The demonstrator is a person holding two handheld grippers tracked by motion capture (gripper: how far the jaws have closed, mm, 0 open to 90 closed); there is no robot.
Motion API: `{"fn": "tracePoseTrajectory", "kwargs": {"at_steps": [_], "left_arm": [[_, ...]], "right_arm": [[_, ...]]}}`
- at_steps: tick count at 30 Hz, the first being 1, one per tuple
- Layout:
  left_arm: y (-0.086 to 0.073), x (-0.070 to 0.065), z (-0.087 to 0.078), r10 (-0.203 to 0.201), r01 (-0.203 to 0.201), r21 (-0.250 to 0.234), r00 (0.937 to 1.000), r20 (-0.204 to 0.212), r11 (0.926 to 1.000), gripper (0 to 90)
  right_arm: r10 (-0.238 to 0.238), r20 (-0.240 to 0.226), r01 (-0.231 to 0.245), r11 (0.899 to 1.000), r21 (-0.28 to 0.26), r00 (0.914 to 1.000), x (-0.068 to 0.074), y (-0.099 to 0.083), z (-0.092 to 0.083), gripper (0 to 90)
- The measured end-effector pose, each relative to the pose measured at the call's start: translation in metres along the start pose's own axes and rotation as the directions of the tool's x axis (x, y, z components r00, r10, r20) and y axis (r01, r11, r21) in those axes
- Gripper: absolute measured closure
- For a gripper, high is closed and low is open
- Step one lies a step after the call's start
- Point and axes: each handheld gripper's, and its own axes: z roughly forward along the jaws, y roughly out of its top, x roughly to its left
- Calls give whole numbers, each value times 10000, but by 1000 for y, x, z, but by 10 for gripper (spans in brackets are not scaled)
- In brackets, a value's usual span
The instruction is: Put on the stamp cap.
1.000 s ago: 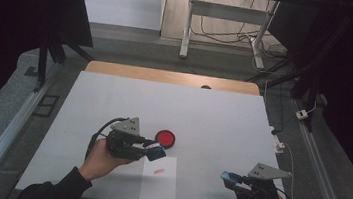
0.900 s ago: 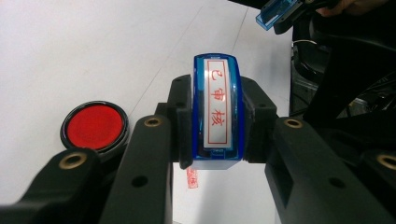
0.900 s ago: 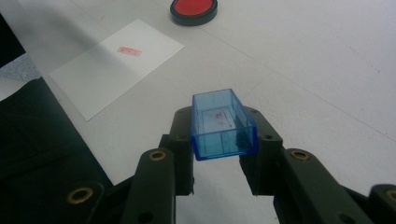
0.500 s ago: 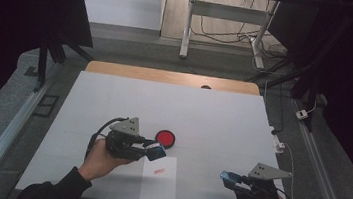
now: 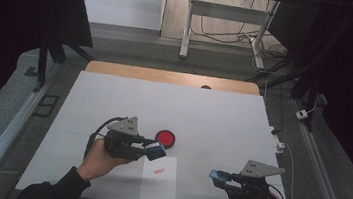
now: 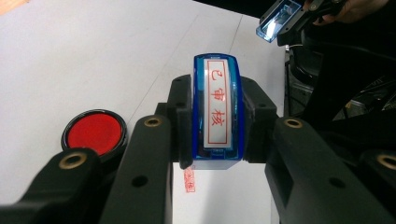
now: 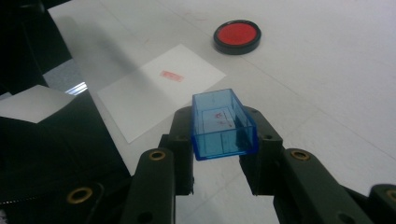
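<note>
My left gripper [image 5: 157, 150] [image 6: 217, 122] is shut on a blue stamp [image 6: 217, 112] with a white label of red characters, held above the table over the sheet's top edge. A white paper sheet [image 5: 159, 179] [image 7: 159, 88] lies at the front middle with a small red stamp print [image 5: 158, 170] [image 7: 171, 76] on it. A round red ink pad [image 5: 165, 138] [image 6: 95, 132] [image 7: 236, 35] in a black case sits just beyond the sheet. My right gripper [image 5: 217, 176] [image 7: 223, 132] is shut on the stamp's clear blue cap [image 7: 222, 124], low at the front right.
The white table [image 5: 202, 117] spreads wide behind the ink pad, with a wooden strip [image 5: 172, 77] at its far edge. Metal rails [image 5: 7, 133] run along both sides. A desk frame [image 5: 224, 14] and cables lie on the floor beyond.
</note>
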Motion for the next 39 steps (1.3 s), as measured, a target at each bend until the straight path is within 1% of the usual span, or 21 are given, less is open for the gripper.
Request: {"fn": "tracePoseTrajectory", "kwargs": {"at_steps": [3,6,10,13,16,19,22,26,28,34,39], "left_arm": [[0,0,0,29,-29,-11,10000,-1,10000,696],[0,0,-1,57,-57,-17,10000,15,10000,696],[0,0,-1,82,-82,-35,10000,6,10000,696],[0,0,-1,127,-127,-50,9999,18,9999,696],[1,-1,-1,169,-169,-83,9998,64,9998,696],[1,-1,-1,226,-225,-101,9997,84,9997,696],[1,-1,-2,270,-269,-113,9996,99,9996,696],[2,-1,-2,351,-350,-96,9993,92,9993,697],[2,-1,-2,353,-352,-118,9993,89,9993,696],[2,-1,-2,393,-391,-131,9992,95,9991,696],[2,-2,-3,601,-600,-155,9982,81,9981,697]], "right_arm": [[9,-202,-12,9999,-111,9998,0,3,3,679],[-94,-373,87,9998,-167,9993,1,5,6,678],[-404,-518,405,9992,2,9978,5,10,13,677],[-490,-828,497,9987,67,9954,8,14,20,679],[-652,-1010,668,9977,128,9928,11,19,27,681],[-757,-1307,786,9968,172,9885,14,22,33,682],[-1050,-1523,1106,9934,290,9827,15,26,39,683],[-1385,-1740,1451,9891,257,9750,18,30,47,683],[-1502,-1747,1570,9873,258,9731,18,32,51,683],[-1490,-1893,1545,9879,149,9706,17,38,62,683],[-1549,-2071,1615,9868,149,9660,16,43,71,683]]}}
